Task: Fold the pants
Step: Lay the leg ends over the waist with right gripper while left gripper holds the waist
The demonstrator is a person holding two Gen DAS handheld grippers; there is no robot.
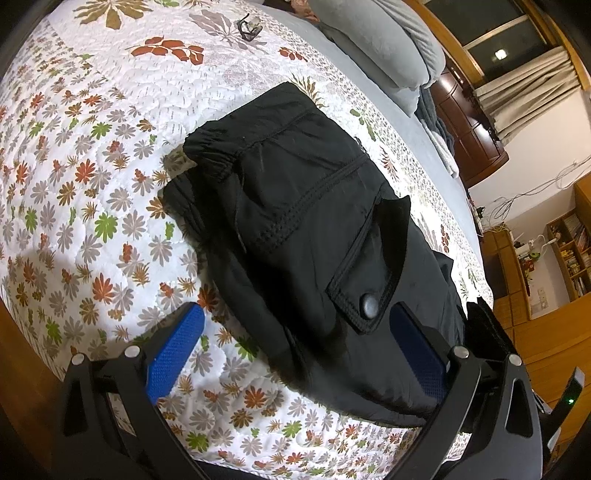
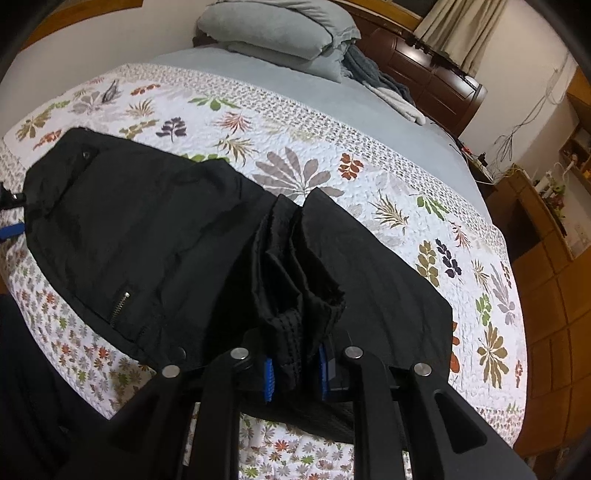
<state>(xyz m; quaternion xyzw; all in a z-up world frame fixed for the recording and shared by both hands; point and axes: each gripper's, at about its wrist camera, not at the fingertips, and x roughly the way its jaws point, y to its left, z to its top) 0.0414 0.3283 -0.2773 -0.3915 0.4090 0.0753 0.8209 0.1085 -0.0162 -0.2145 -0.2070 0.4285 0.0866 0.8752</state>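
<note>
- The right wrist view alone shows the grip: the right gripper, black with blue ribbed pads, is clamped on a bunched fold of the black nylon pants. A short metal zipper near the pants' lower edge also shows only here.
- The left wrist view alone shows the left gripper with its blue pads spread wide. One pad sits over bare quilt, the other against the edge of the pants, and nothing is pinched between them. A flap pocket with one round snap button faces this camera.
- One pair of pants lies partly folded on the bed, on the white quilted bedspread printed with leaves and flowers. There are two grippers.
- Beyond the quilt lies a plain grey sheet with a stack of folded grey bedding at the dark wooden headboard. Beige curtains, a wooden bookshelf and a wooden floor lie beyond the bed.
</note>
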